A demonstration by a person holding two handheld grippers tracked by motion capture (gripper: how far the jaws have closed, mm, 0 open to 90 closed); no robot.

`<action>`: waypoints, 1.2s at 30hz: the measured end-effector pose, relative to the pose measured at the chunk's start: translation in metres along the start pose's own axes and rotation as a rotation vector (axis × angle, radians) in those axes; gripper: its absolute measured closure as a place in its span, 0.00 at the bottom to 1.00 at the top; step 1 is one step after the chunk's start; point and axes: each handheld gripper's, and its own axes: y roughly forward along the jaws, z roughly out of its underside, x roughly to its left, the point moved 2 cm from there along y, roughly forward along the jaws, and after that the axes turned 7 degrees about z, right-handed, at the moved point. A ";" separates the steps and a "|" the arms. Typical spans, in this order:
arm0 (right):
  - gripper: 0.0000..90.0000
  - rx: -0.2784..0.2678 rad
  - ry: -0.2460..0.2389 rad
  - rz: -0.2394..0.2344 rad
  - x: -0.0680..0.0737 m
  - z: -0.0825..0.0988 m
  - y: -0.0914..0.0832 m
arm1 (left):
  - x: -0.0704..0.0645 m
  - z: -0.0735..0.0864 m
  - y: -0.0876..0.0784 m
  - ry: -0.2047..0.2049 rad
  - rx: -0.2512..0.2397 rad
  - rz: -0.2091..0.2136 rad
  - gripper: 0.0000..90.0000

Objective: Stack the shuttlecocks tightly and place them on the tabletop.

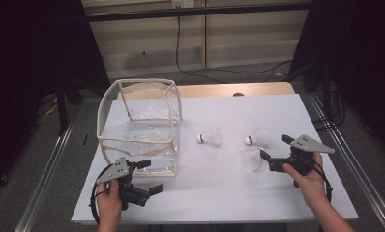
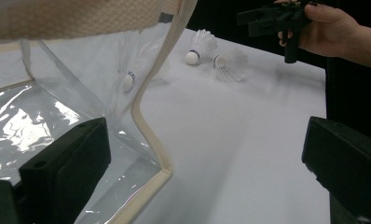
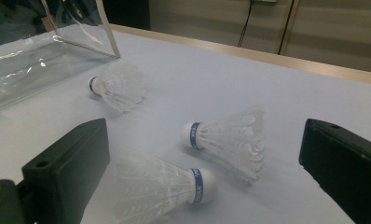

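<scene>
Three white shuttlecocks lie on the white table top (image 1: 229, 183). One (image 1: 211, 137) lies nearest a clear plastic bag with beige trim (image 1: 137, 125), one (image 1: 258, 138) lies farther right, and one (image 1: 252, 159) lies in front of it. My right gripper (image 1: 276, 147) stands open just right of the front shuttlecock (image 3: 165, 191), which lies low between its jaws; the second shuttlecock (image 3: 225, 137) lies just beyond. My left gripper (image 1: 152, 176) is open at the bag's near right corner (image 2: 151, 158), and nothing is held.
The bag stands open-topped on the table's left half, and its clear wall sags. A wooden strip (image 1: 239, 89) runs along the table's far edge. Metal rails (image 1: 50, 164) flank the table. Cables (image 1: 219, 72) lie on the floor behind.
</scene>
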 end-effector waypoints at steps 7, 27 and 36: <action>0.02 0.006 0.001 0.001 -0.001 -0.005 0.006 | 0.000 0.000 0.000 0.002 -0.002 0.001 0.01; 0.02 0.048 0.015 0.035 -0.008 -0.007 0.022 | -0.001 0.000 0.001 0.012 -0.001 0.006 0.01; 0.03 0.062 0.030 0.047 -0.013 -0.007 0.029 | -0.001 0.000 0.002 0.013 0.003 0.015 0.02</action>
